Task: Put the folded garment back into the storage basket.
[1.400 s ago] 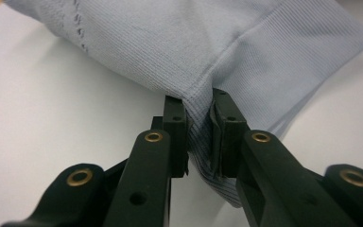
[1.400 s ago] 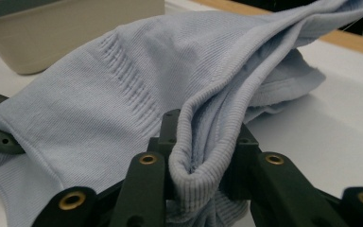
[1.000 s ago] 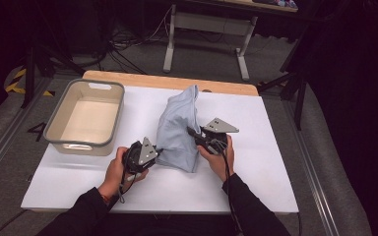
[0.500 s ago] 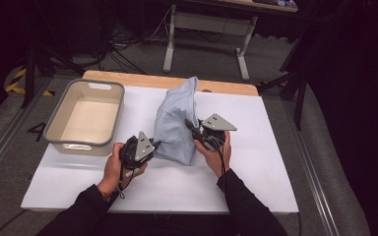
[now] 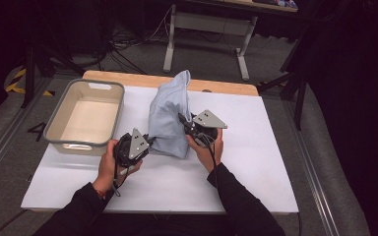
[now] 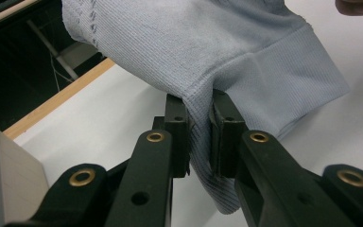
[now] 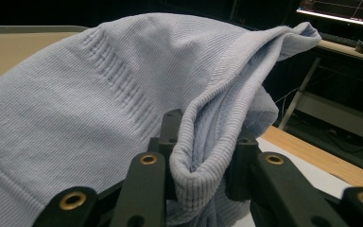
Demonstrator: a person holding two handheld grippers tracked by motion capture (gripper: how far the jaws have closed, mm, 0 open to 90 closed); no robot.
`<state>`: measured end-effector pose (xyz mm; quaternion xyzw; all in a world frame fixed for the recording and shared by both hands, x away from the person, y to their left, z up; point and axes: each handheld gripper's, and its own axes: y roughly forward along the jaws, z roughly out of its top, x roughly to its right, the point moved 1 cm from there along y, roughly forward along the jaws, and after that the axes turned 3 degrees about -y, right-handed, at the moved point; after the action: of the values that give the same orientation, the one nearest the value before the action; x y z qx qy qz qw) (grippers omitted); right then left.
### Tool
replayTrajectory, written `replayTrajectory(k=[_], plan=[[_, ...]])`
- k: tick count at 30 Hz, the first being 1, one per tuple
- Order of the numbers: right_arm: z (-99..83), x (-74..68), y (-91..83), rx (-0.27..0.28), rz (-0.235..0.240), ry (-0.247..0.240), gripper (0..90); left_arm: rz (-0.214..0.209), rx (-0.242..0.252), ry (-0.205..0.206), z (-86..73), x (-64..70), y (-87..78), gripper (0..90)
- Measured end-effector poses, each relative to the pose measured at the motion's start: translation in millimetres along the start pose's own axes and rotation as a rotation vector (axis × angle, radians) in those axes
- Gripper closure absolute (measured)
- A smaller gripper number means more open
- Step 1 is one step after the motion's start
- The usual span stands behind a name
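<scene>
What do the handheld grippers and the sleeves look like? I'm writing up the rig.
Both the left gripper and right gripper are black, each topped by a grey three-cornered plate and trailing a black cable. The jaws are black bars with brass-coloured rivets. The sleeves are dark.

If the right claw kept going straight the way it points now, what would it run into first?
The cloth. The right claw already pinches a ribbed fold of it, and the rest of the cloth bulges directly ahead. Beyond that, depth is unclear.
</scene>
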<state>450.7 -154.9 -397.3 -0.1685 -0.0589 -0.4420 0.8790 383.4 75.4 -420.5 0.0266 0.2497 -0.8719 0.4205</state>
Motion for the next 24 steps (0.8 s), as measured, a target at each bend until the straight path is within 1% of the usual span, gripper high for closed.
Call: replayTrajectory(k=[1, 3, 8, 9, 12, 13, 15, 16, 18, 21, 22, 24], plan=[[1.2, -1.5, 1.4, 0.002, -0.003, -0.008, 73.7, 0.003, 0.003, -0.002, 0.2, -0.4, -1.4, 80.3], [2.8, -3.4, 3.1, 0.008, -0.004, -0.013, 73.8, 0.01, 0.003, 0.013, 1.3, -1.4, -3.9, 80.3], [10.6, -8.2, 8.4, 0.021, -0.005, -0.019, 73.8, 0.025, 0.016, -0.003, 1.4, -9.5, -9.5, 80.3], [12.3, -9.0, 9.5, 0.022, -0.004, -0.021, 73.8, 0.027, 0.019, -0.012, 0.9, -11.2, -10.6, 80.3], [16.4, -11.8, 13.2, 0.026, 0.002, -0.024, 73.8, 0.032, 0.022, -0.018, 0.0, -15.7, -13.4, 80.3], [17.6, -12.7, 14.4, 0.025, 0.001, -0.028, 73.8, 0.039, 0.023, -0.014, -0.2, -17.5, -14.6, 80.3], [19.9, -14.1, 16.7, 0.03, 0.007, -0.024, 73.8, 0.04, 0.028, -0.027, -1.0, -19.5, -16.2, 80.3], [21.2, -14.8, 18.0, 0.031, 0.01, -0.023, 73.8, 0.048, 0.028, -0.022, -1.2, -21.1, -17.8, 80.3], [23.7, -16.5, 20.3, 0.033, 0.014, -0.023, 73.8, 0.049, 0.031, -0.026, -1.6, -23.6, -20.1, 80.2], [28.0, -19.1, 22.9, 0.039, 0.016, -0.035, 73.8, 0.053, 0.043, -0.037, -2.5, -27.4, -23.2, 80.3], [29.3, -19.8, 23.8, 0.043, 0.019, -0.035, 73.9, 0.059, 0.041, -0.03, -2.5, -29.2, -24.2, 80.3], [31.5, -21.1, 25.4, 0.046, 0.02, -0.036, 74.0, 0.06, 0.044, -0.046, -3.2, -30.6, -25.3, 80.3]])
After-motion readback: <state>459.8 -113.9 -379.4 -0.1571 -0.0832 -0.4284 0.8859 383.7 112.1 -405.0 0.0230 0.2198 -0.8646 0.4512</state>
